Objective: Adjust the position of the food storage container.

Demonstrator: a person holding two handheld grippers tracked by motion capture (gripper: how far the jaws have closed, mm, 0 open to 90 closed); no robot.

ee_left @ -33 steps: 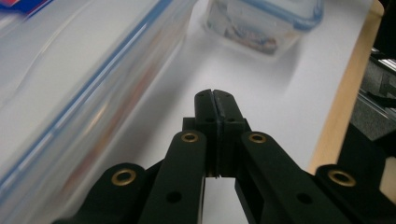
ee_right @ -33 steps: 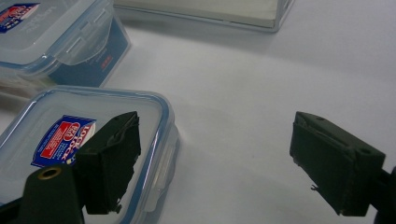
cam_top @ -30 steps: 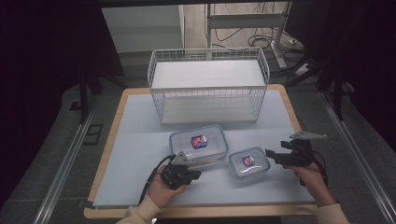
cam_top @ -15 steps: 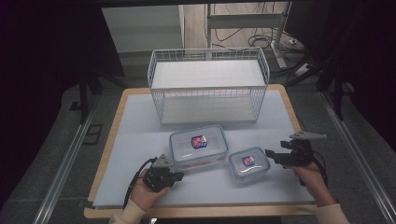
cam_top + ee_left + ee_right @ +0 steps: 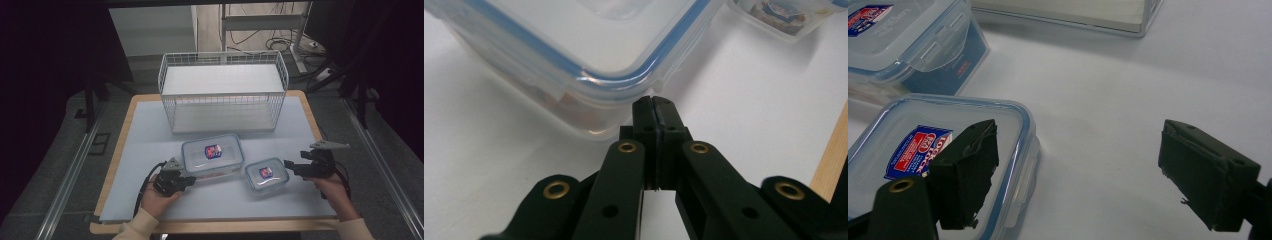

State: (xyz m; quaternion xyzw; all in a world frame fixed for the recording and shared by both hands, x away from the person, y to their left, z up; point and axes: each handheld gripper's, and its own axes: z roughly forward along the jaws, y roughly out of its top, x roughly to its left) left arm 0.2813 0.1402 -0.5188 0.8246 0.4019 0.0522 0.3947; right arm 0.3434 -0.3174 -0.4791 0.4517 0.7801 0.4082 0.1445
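Big box [image 5: 589, 55] cut off; label prob. unreadable.

Ahead of my left gripper [image 5: 189, 181], whose jaws are pressed together, the large lidded container [image 5: 212, 154] blocks the way, its near corner just past my jaw tips. The small lidded container [image 5: 266, 175] sits just right of it, with only a narrow gap between them. My right gripper [image 5: 290, 165], jaws spread wide, is just beside the small container's right edge. Bare table [image 5: 150, 130] lies free to the left and right. The wire basket [image 5: 223, 92] walls off the far side.
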